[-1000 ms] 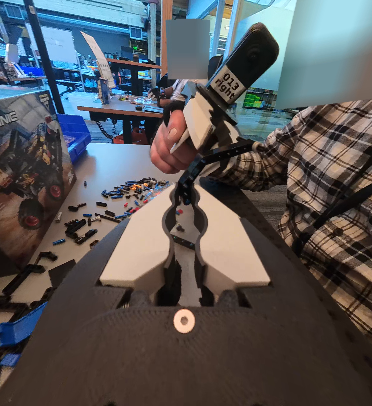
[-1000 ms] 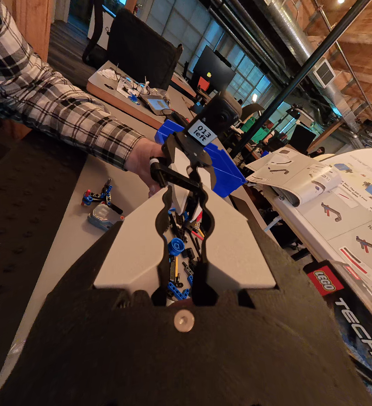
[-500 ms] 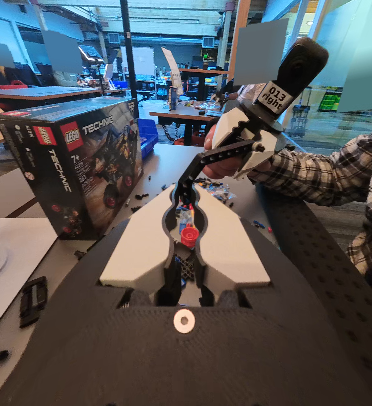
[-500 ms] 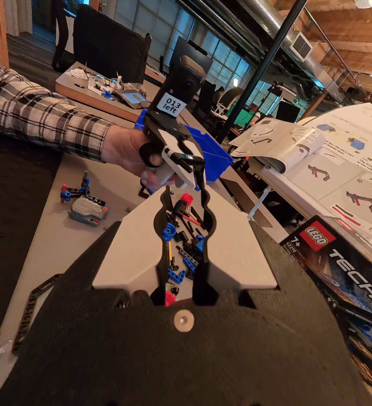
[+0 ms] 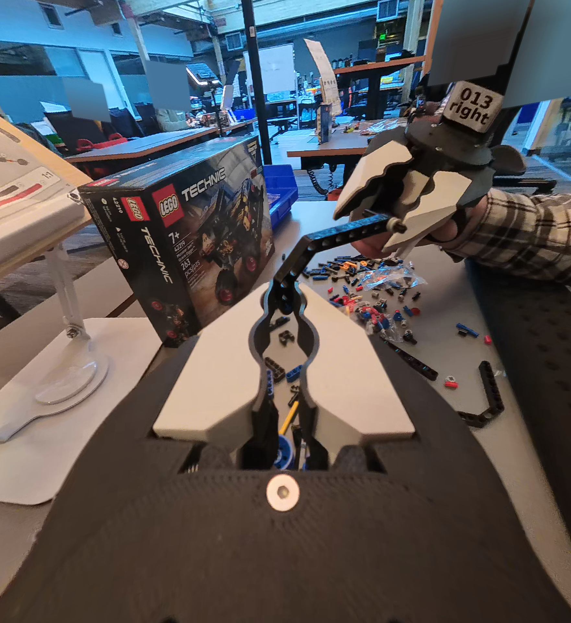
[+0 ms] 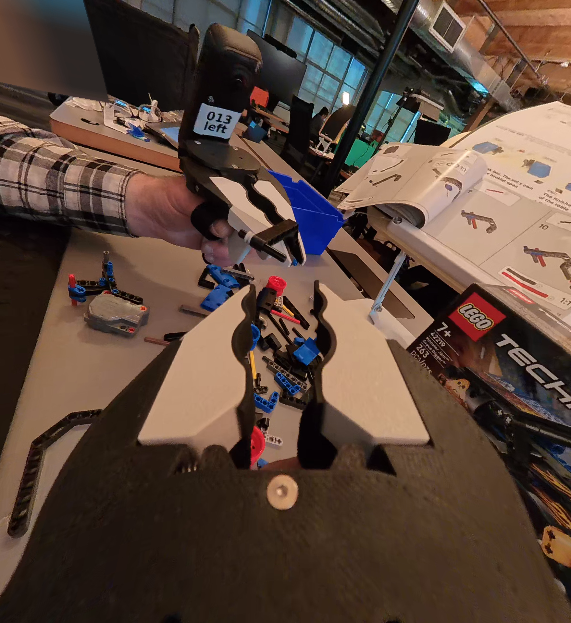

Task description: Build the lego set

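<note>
My left gripper (image 5: pixel 284 296) is shut on the lower end of a black angled beam (image 5: pixel 328 241), held above the table. The beam rises to the right and ends in a pale-collared pin (image 5: pixel 393 224). My right gripper (image 5: pixel 361 231) is open there, its jaws spread on either side of the pin end without gripping it. In the right wrist view my right gripper (image 6: pixel 284 290) is open and empty. Beyond it the left gripper (image 6: pixel 274 251) holds the beam (image 6: pixel 277 232) end-on, pin (image 6: pixel 263 246) pointing at me.
Loose parts (image 5: pixel 371 293) and torn bags lie on the grey table (image 6: pixel 85 371). The set's box (image 5: pixel 189 236) stands at the left. An open instruction booklet (image 6: pixel 479 202) rests on a stand. There is also a blue bin (image 6: pixel 311 215), a grey-and-blue sub-assembly (image 6: pixel 115 313) and a spare black beam (image 6: pixel 41 455). Across from one pair of fingers to the other is roughly 6 centimeters. From either gripper's tips it is about 20 centimeters to the grey-and-blue sub-assembly (image 6: pixel 115 313).
My right gripper was shut on the beam's upper end; it has opened and let go. Both grippers swung round toward the box, and the left keeps hold of the beam.
</note>
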Motion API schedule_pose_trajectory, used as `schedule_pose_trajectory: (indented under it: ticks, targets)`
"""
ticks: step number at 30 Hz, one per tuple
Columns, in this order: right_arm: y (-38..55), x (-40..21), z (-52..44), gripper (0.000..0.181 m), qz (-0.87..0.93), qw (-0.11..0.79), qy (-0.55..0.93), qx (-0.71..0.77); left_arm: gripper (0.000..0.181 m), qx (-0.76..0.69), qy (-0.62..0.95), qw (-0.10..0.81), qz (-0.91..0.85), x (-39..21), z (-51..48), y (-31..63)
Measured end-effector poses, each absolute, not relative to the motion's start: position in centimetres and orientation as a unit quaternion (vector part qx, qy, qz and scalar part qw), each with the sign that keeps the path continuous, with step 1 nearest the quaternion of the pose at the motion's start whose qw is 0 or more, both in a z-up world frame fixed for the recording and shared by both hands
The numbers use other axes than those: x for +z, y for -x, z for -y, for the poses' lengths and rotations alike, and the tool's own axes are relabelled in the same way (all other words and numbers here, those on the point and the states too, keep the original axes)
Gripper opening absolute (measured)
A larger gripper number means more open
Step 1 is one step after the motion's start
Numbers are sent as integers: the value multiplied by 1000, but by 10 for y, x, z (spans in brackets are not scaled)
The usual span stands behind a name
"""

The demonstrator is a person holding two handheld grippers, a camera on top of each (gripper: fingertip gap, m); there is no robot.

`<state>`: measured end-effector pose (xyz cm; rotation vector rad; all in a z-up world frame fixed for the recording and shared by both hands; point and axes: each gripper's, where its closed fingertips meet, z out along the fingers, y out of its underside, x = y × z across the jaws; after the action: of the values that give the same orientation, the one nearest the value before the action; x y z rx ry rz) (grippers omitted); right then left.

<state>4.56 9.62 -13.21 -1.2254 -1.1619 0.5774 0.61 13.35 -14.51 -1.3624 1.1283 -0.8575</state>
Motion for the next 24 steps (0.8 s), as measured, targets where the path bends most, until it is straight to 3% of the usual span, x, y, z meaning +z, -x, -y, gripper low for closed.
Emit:
schedule_pose_trajectory:
  ticks: [17, 24]
  targets:
    - [-46, -127, -98, 37, 485, 624, 549, 273, 7, -171, 604, 606, -490, -149, -157, 2]
    - [-26, -142, -103, 35, 473, 575, 611, 268, 7, -47, 563, 613, -552, -155, -144, -15]
